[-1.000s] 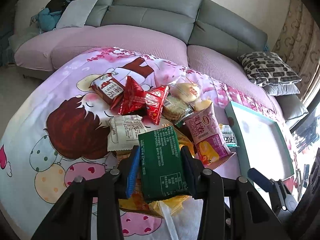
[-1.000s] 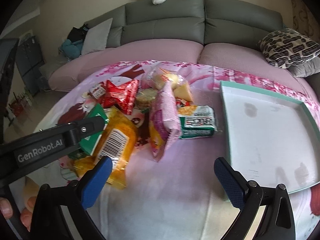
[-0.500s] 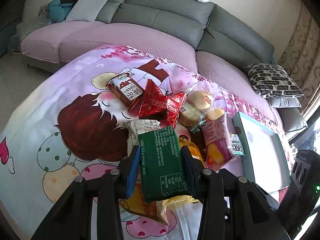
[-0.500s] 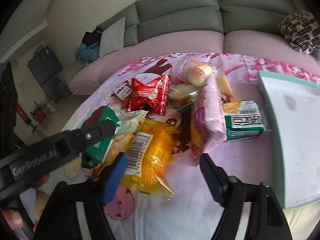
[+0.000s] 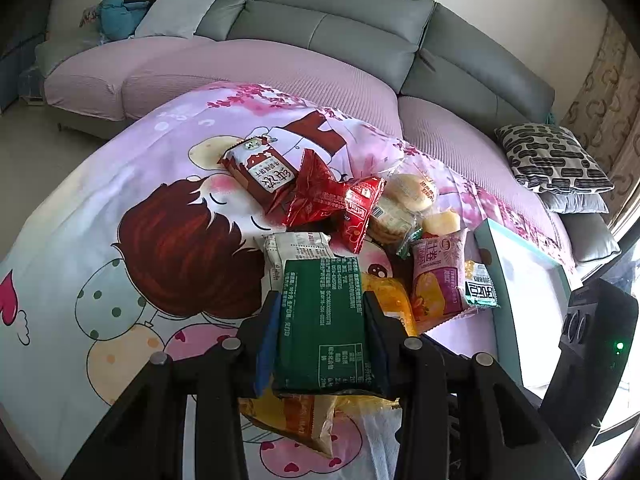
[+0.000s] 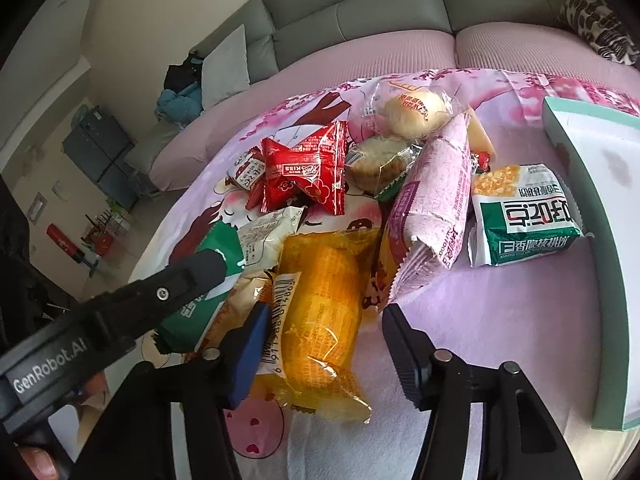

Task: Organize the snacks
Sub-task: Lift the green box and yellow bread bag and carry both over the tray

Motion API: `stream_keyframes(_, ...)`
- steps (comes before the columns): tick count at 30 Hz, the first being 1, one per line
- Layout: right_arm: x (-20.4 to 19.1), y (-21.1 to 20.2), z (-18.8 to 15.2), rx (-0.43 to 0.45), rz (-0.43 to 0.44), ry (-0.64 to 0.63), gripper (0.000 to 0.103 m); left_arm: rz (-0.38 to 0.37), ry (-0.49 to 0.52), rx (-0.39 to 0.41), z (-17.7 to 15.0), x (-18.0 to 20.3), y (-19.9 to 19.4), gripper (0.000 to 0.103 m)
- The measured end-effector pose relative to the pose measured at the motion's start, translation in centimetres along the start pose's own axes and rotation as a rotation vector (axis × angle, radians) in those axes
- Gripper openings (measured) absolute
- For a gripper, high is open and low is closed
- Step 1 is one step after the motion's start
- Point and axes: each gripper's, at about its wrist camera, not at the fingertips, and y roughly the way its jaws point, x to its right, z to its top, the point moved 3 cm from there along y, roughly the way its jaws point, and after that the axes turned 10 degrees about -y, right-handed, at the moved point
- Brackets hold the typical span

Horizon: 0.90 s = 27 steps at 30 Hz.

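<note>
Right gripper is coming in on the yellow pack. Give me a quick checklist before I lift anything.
1. Left gripper clamped on green pack: ok.
2. Yellow pack between right gripper jaws: ok.
3. Right pads pressing on it: not ok, jaws closing, right pad clear.
4. Yellow pack free of neighbours: not ok, pink pack touches it.
5. Tray has room: ok.
6. Yellow pack's underside free: cannot tell.

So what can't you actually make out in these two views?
- Left wrist view: the green packet covers most of the yellow packet.
- Right wrist view: the tray is cut off by the edge.
- Right wrist view: whether the closing right fingers touch the yellow packet between them.
</note>
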Motion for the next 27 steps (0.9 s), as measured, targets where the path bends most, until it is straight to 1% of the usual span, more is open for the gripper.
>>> stream_keyframes(3, -0.1, -0.1, 0.1, 0.003, 0.005, -0.004, 0.054, 0.006, -0.003, -0.002, 0.0, -0.1, 0.1, 0.041)
stream_keyframes(14, -0.1, 0.0, -0.2, -0.009, 0.028, 0.008, 0.054, 0.036, 0.007, -0.005, -0.3, 0.0, 0.3, 0.041)
stream_keyframes(19, -0.4, -0.4, -0.2, 0.001, 0.031, -0.004, 0.044, 0.041, 0.014, -0.006, -0.3, 0.1, 0.4, 0.041)
stream_keyframes(22, -0.5, -0.8, -0.1, 0.008, 0.022, -0.017, 0.041, 0.044, 0.016, -0.005, -0.3, 0.2, 0.4, 0.041)
stream_keyframes(27, -0.5, -1.7, 0.0, 0.022, 0.021, -0.019, 0.041, 0.052, 0.014, -0.002, -0.3, 0.2, 0.4, 0.041)
